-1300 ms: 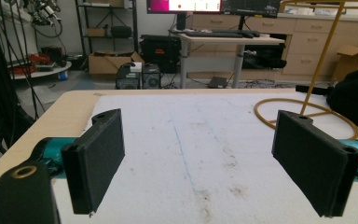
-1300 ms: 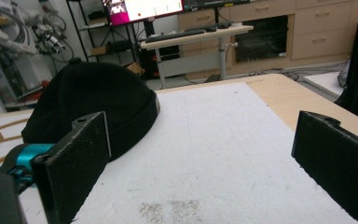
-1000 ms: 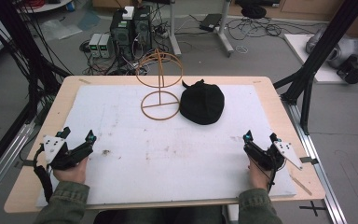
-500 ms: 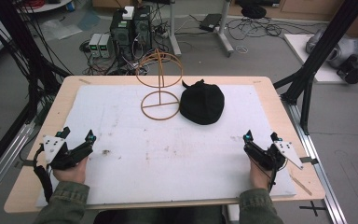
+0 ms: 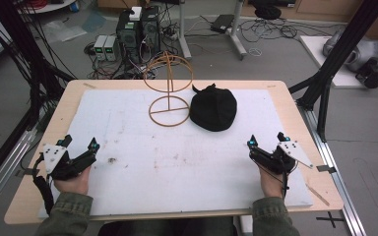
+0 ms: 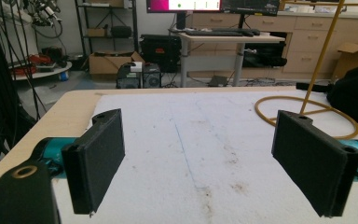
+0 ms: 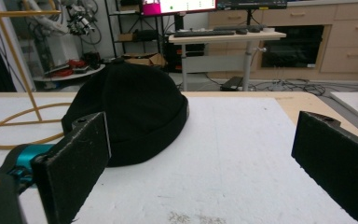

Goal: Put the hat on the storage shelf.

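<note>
A black knit hat (image 5: pixel 213 107) lies on the white mat (image 5: pixel 128 123) at the back centre, touching the base ring of a yellow wire hat stand (image 5: pixel 170 86) to its left. My left gripper (image 5: pixel 81 149) rests open near the front left corner, nothing between its jaws. My right gripper (image 5: pixel 267 143) rests open near the front right, also holding nothing. The hat (image 7: pixel 128 112) sits ahead of the right gripper (image 7: pixel 200 163), left of its centre line. Ahead and to the right of the left gripper (image 6: pixel 198 158) lies the stand's base ring (image 6: pixel 307 114).
The mat covers a wooden table (image 5: pixel 295 113). Black frame posts (image 5: pixel 334 59) stand at the table's right and cables (image 5: pixel 19 73) hang at its left. Computer boxes (image 5: pixel 138 27) and cords sit on the floor behind.
</note>
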`<state>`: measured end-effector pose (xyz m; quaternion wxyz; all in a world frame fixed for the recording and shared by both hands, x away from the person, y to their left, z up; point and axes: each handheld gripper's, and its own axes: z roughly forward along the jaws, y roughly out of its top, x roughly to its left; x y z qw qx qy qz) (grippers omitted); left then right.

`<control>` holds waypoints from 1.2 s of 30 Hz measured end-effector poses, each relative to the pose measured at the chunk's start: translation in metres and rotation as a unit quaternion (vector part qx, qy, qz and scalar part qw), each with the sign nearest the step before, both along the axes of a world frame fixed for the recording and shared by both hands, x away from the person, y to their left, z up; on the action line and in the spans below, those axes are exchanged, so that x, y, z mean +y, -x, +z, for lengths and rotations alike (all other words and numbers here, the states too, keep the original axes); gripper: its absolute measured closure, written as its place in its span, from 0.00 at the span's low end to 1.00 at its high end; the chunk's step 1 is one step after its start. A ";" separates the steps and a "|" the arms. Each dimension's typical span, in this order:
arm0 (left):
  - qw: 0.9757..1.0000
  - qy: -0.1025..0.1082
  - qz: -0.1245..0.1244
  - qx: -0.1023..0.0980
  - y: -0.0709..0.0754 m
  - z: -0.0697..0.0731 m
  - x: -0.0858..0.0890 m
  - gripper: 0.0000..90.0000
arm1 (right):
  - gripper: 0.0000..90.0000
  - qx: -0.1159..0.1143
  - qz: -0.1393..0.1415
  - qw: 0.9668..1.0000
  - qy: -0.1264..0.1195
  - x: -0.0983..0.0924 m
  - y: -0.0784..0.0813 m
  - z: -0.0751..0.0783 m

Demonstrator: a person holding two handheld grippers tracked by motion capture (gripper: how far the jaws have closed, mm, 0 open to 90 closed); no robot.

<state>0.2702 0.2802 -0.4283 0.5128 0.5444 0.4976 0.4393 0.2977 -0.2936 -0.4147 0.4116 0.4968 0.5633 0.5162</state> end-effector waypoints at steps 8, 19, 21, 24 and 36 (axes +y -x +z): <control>1.000 0.001 0.005 0.001 0.003 0.000 0.003 0.19 | 0.04 0.016 0.013 1.000 0.004 0.005 -0.009 0.005; 1.000 -0.001 -0.001 0.004 0.003 0.000 0.003 0.21 | 0.04 0.017 0.025 0.999 0.009 0.017 -0.025 0.017; 1.000 0.000 -0.001 0.003 0.002 -0.001 0.002 0.21 | 0.04 0.019 0.035 0.999 0.013 0.023 -0.030 0.022; 1.000 0.001 -0.002 0.004 0.002 -0.001 0.002 0.21 | 0.04 0.019 0.047 0.999 0.018 0.031 -0.037 0.027; 1.000 -0.005 -0.007 0.003 0.001 -0.001 0.001 0.21 | 0.04 0.049 0.088 0.994 0.052 0.062 -0.068 0.039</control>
